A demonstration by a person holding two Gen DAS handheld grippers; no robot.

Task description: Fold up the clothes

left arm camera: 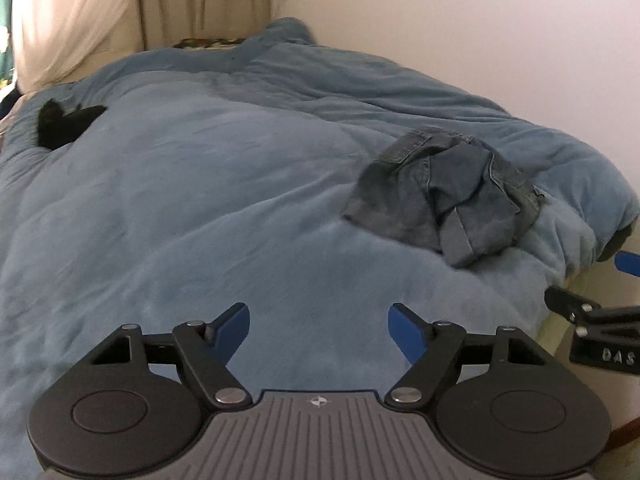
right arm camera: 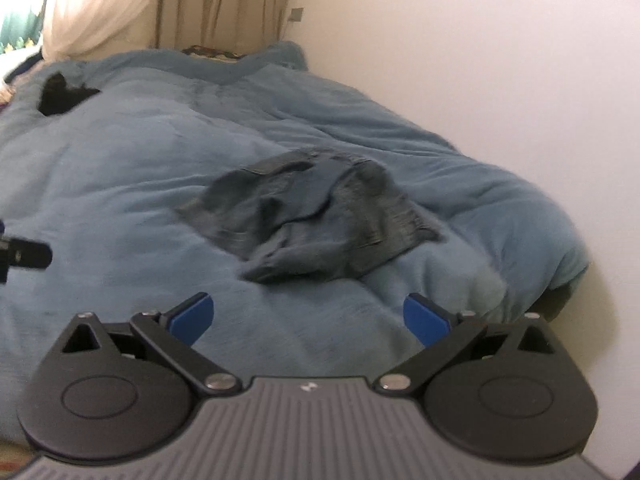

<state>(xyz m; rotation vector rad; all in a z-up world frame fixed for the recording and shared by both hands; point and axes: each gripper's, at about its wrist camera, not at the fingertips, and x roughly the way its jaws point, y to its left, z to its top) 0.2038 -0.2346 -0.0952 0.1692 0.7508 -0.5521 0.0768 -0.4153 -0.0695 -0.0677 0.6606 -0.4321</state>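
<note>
Soft, even daylight filtered through the pale curtain (left arm camera: 76, 20) at the far left, leaving the blue duvet (left arm camera: 200, 200) dim and almost shadowless beside it. Fisheye distortion bowed the wall (right arm camera: 480, 60) right of the curtain and blackened the corners. The right wrist view was smeared by motion blur; the left wrist view was sharper.

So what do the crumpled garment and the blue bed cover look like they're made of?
The crumpled garment looks like faded grey-blue denim: stitched seams, a waistband and a hemmed edge show. The blue bed cover seems a plush, matte fleece or velour with a soft nap and puffy folds; the exact fibre is unclear.
</note>
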